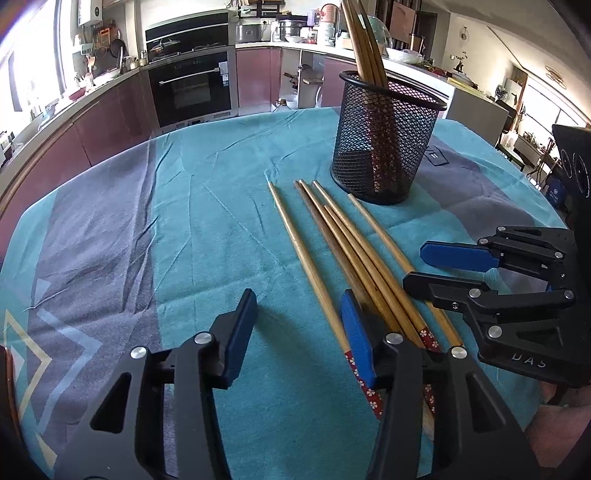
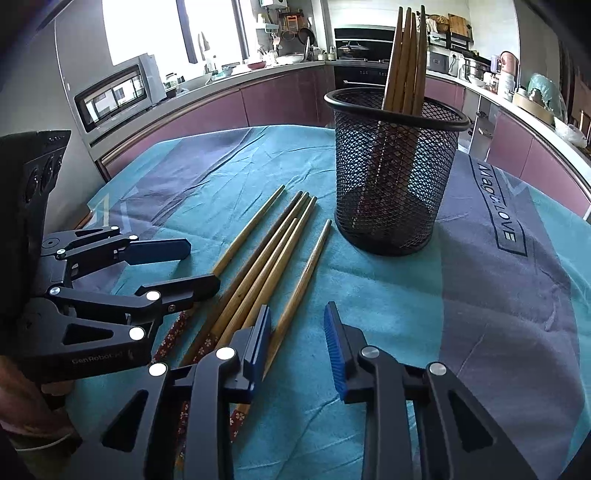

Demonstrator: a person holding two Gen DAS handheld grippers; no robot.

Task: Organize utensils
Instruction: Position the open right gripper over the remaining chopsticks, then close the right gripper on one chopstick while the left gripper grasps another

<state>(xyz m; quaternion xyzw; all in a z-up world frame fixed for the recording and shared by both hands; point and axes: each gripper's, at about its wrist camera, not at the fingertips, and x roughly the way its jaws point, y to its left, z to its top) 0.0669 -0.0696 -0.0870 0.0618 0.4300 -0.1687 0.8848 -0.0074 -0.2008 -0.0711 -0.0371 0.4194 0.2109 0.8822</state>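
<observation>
Chopsticks (image 1: 369,22) — a few stood already in mesh holder (image 1: 384,147); five loose chopsticks (image 1: 343,251) lay on counter cloth (image 1: 184,221) just before it, awaiting transfer. Left gripper (image 1: 299,332) and right gripper (image 2: 297,345) hovered low at patterned ends — jaws of both wide apart, holding nothing. Task partway done.

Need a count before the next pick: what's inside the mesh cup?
The mesh cup holds wooden chopsticks standing upright, about four. Their lower ends blur behind the mesh, so the exact count is unsure.
</observation>
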